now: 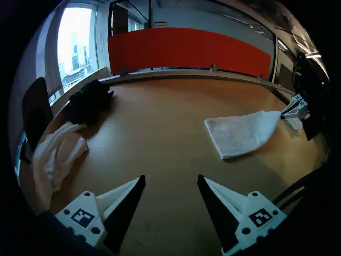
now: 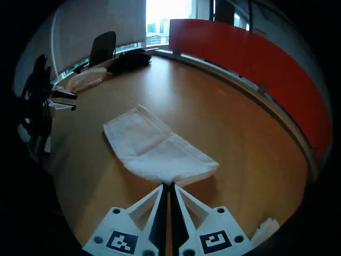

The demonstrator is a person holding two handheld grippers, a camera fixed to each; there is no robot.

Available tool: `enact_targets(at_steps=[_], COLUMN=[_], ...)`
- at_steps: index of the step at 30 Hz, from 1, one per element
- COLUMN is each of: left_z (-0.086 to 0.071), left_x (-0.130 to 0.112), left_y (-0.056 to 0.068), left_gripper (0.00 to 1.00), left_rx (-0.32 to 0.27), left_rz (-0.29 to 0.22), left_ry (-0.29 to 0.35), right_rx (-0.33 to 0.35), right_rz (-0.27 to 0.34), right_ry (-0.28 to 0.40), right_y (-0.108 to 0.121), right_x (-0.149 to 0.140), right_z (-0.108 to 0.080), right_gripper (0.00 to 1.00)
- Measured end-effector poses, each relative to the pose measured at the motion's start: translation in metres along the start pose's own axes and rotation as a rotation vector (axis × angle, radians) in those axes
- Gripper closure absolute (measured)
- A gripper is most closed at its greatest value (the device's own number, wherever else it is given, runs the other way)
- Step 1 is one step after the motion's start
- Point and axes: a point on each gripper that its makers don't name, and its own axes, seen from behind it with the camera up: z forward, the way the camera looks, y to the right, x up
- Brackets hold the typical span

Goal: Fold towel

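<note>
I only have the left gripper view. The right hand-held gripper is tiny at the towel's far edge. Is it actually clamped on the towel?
Observer: Yes. In the right gripper view, the right hand-held gripper has both fingers closed together on the near edge of the white towel.
Operator: Any fold in it yet?
Observer: A crease runs across the towel's middle. I can't tell how many layers there are.
Operator: Anything else close to that gripper?
Observer: A pale crumpled thing sits low on the right, beside the gripper. I can't tell what it is.
</note>
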Motion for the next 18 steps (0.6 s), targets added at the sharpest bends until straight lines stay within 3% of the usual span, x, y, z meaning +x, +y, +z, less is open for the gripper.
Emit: enact_targets(at_steps=[9,18], left_z=[-0.004,-0.013], left_x=[0.0,-0.005], left_y=[0.001,-0.002], left_gripper=[0.09,0.09], left_rx=[0.001,0.012], left_rz=[-0.018,-0.04], left_ry=[0.011,0.013], right_rx=[0.05,0.141], right_rz=[-0.092,-0.174], right_ry=[0.05,0.093], right_y=[-0.015,-0.046], right_x=[0.051,0.103], right_z=[0.006,0.028], right_gripper=[0.96,0.96])
